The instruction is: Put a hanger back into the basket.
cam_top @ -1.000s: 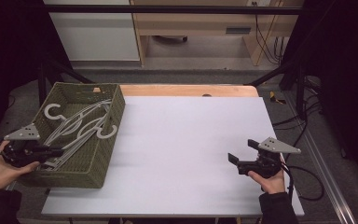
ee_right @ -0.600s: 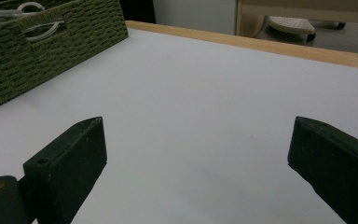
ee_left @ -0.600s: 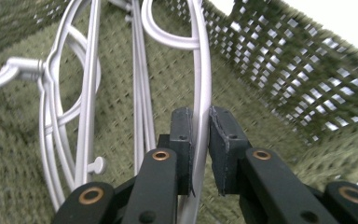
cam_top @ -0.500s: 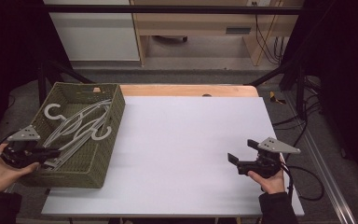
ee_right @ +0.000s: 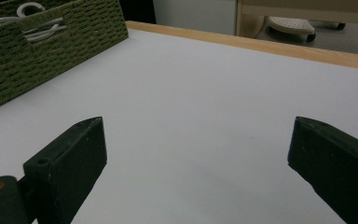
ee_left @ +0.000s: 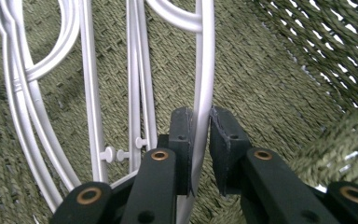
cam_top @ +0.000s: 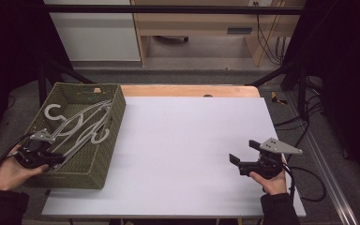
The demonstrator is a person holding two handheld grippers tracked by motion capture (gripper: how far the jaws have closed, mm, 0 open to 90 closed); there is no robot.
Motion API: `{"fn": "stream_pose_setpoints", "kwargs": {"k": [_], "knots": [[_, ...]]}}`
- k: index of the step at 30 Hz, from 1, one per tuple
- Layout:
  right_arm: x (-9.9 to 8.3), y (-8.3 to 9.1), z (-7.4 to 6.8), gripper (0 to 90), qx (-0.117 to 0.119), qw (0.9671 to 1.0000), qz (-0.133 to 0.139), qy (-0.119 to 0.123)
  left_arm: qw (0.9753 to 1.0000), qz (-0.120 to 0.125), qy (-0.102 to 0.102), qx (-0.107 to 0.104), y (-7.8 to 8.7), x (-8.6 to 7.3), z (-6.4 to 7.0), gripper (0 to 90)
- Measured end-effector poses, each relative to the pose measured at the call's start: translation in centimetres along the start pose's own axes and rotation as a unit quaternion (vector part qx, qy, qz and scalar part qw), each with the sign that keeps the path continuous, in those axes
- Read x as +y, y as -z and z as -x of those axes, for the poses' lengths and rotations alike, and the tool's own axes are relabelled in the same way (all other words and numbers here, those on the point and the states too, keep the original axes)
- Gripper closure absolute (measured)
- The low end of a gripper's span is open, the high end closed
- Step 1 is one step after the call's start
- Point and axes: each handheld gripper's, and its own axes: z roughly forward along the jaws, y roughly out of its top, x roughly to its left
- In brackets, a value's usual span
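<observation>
The left gripper point(ee_left: 200, 140) has its jaws drawn narrow around one white hanger point(ee_left: 204, 70); in the left gripper view the hanger's thin bar runs up between the two black pads, the left pad against it, the right pad just beside it with a sliver of gap that may or may not be closed; the grip looks pinched on the bar, low inside the basket point(ee_left: 270, 70); more white hangers point(ee_left: 86, 84) lie just to the left of the held one, their bars and curved hooks overlapping on the woven green floor; in the high view the left gripper point(cam_top: 51, 158) sits at the near end of the basket point(cam_top: 115, 122), held by the left hand point(cam_top: 10, 171) over the near left corner, with the hangers point(cam_top: 82, 126) strewn along the basket's length toward the far end; the basket stands on the left edge of the white table point(cam_top: 192, 140), tilted a little against the table's lines; the right gripper point(cam_top: 240, 159) is well apart from all this, near the table's right front, held by the right hand point(cam_top: 269, 180) with its jaws spread wide and nothing between them; in the right gripper view those jaws point(ee_right: 196, 158) frame bare white tabletop point(ee_right: 205, 93), with the basket point(ee_right: 51, 51) off at the far left and hanger hooks point(ee_right: 28, 18) peeping above its rim.
</observation>
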Motion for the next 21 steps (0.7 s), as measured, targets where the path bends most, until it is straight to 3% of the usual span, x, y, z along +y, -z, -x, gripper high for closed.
{"fn": "stream_pose_setpoints", "kwargs": {"k": [4, 7, 10, 16, 18, 21], "knots": [[0.0, -0.1, 0.0, 4.7, -0.002, 1.0, 0.0, -0.001, 0.999, 0.035, 0.007, 0.028, 0.0, 1.1, 0.5, 59.8], [0.0, -0.1, 0.0, 4.7, -0.001, 1.0, 0.0, 0.0, 0.9984, 0.039, -0.001, 0.041, -0.5, 2.2, 1.1, 54.2], [0.0, 0.0, 0.0, 4.7, 0.001, 1.0, 0.0, -0.002, 0.9986, 0.022, -0.01, 0.047, -1.4, 3.2, 1.6, 51.7], [0.0, 0.0, 0.0, 4.7, 0.001, 1.0, 0.001, 0.001, 0.9987, -0.013, -0.012, 0.049, -3.2, 4.4, 2.2, 55.3], [0.0, 0.0, 0.0, 4.7, 0.001, 1.0, 0.001, 0.001, 0.9976, -0.028, -0.015, 0.062, -3.5, 4.5, 2.3, 58.2], [0.0, 0.0, 0.0, 4.7, 0.001, 1.0, 0.001, 0.001, 0.9968, -0.031, -0.012, 0.073, -3.5, 4.5, 2.2, 64.6]]}}
